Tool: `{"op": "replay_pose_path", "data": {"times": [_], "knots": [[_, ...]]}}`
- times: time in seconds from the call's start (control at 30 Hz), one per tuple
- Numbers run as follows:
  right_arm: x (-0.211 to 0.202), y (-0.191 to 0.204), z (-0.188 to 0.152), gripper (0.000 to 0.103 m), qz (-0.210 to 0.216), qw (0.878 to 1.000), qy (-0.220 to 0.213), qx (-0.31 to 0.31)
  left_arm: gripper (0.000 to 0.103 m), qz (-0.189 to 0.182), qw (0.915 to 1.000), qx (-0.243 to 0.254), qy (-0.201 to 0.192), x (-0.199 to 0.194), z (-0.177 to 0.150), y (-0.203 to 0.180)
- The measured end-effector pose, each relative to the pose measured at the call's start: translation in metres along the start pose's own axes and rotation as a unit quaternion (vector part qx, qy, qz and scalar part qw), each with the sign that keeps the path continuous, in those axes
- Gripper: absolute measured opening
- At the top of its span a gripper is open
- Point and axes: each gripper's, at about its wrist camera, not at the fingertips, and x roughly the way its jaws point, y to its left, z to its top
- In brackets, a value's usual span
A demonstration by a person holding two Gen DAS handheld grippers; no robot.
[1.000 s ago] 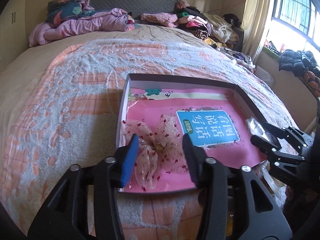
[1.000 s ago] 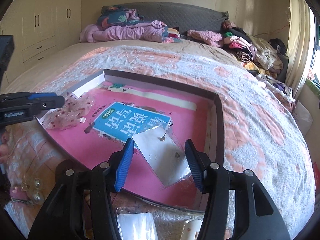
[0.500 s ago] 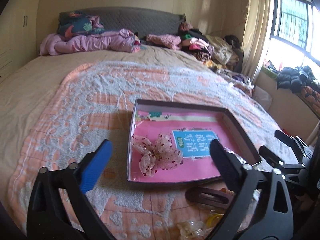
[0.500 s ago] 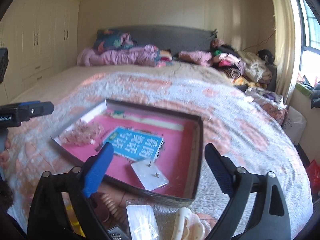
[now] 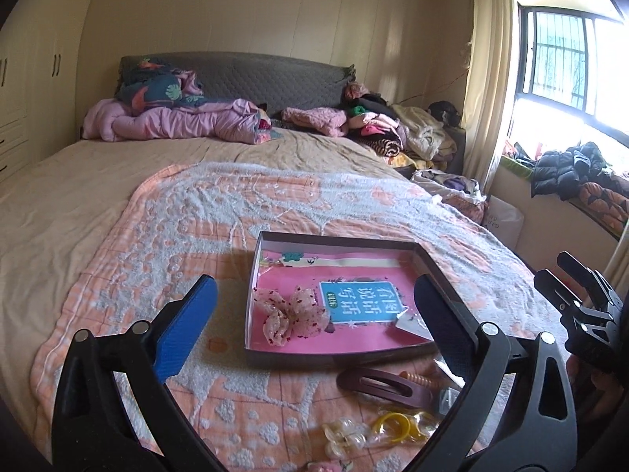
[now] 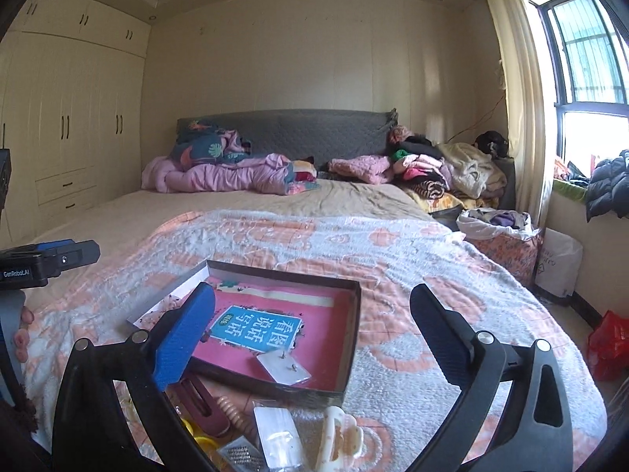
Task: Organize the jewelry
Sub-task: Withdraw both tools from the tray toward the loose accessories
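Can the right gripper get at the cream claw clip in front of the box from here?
Probably yes: the right gripper is empty with jaws opening, and the cream claw clip lies uncovered on the blanket just below, outside the box.

In the left wrist view the finger [image 5: 440, 314] hides the card's [image 5: 409, 324] right part and the tray's [image 5: 346, 356] near right corner. The bags [image 5: 377, 430] by the brown clip [image 5: 383, 383] hold pieces too small to tell. In the right wrist view the blue finger [image 6: 184, 338] covers the bow, and the bottom edge cuts off the white clip [image 6: 340, 438] and packet [image 6: 277, 438].
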Motion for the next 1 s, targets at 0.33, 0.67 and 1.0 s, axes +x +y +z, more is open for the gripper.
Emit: {"op": "replay_pose_path", "data": {"times": [0.33,0.67,1.0], "knots": [[-0.032,-0.005,-0.007,0.097,-0.008,1.0,-0.012,-0.001,0.092,-0.011,0.9998,0.005,-0.014,-0.025,-0.01,-0.009],[-0.05,-0.006,-0.025,0.097,-0.009,1.0,0.003,-0.007,0.092,-0.023,0.9995,0.018,-0.014,-0.039,-0.024,-0.025],[-0.058,0.001,-0.055,0.097,0.007,0.999,0.039,-0.019,0.092,-0.039,0.9985,0.032,0.021,-0.034,-0.052,-0.038]]}}
